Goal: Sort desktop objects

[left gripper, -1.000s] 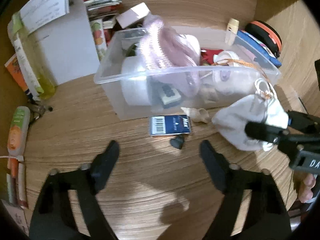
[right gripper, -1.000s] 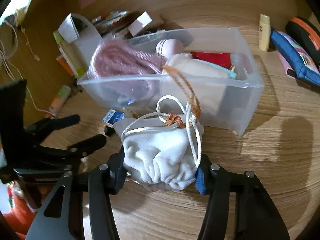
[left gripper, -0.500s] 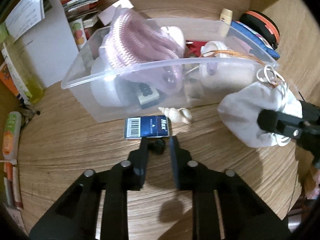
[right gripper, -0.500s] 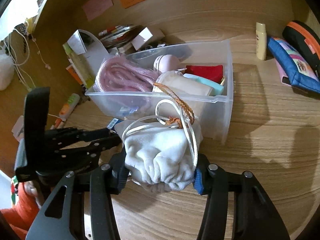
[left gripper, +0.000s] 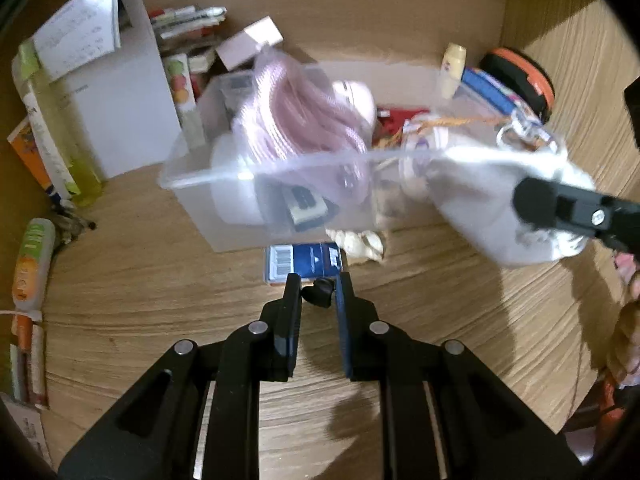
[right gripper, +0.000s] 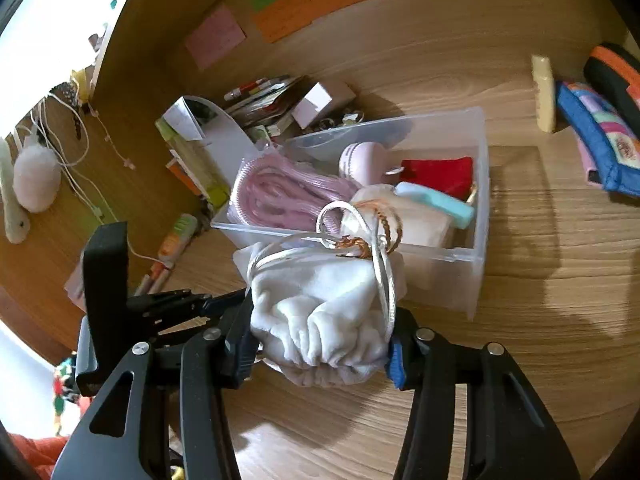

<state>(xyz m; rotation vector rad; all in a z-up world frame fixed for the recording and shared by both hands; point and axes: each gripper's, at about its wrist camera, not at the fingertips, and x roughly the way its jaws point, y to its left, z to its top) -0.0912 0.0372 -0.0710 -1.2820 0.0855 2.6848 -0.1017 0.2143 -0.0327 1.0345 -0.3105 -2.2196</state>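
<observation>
Left wrist view. The left gripper [left gripper: 318,292] has its jaws closed on a small dark object [left gripper: 319,291], pinched at the very tips. The object sits low over the wooden bench [left gripper: 160,300], just in front of a blue barcode card [left gripper: 304,261] that lies flat beside a pale shell [left gripper: 360,242]. Whether the object touches the bench cannot be told. The tip grip suits so small an item: it leaves the card and the shell undisturbed. Behind them stands the clear plastic bin [left gripper: 248,178], which holds a pink coiled cord [left gripper: 304,120] and other sorted goods. At the right of this view the white drawstring pouch [left gripper: 492,200] hangs clear of the bench, level with the bin wall, with one finger of the right gripper across it.

Right wrist view. The right gripper [right gripper: 320,344] grips the white drawstring pouch [right gripper: 320,320] across its gathered body, with its jaws partly apart because the bulk of the cloth fills the gap. The cord loops [right gripper: 372,248] stand free above the jaws, so they are not pinched. The pouch is held just in front of the near wall of the clear plastic bin [right gripper: 476,256], which suggests that the bin is its destination. The left gripper [right gripper: 180,304] shows at the left, pointed down at the bench [right gripper: 520,320]. A blue pencil case [right gripper: 596,136] lies well apart at the right.
</observation>
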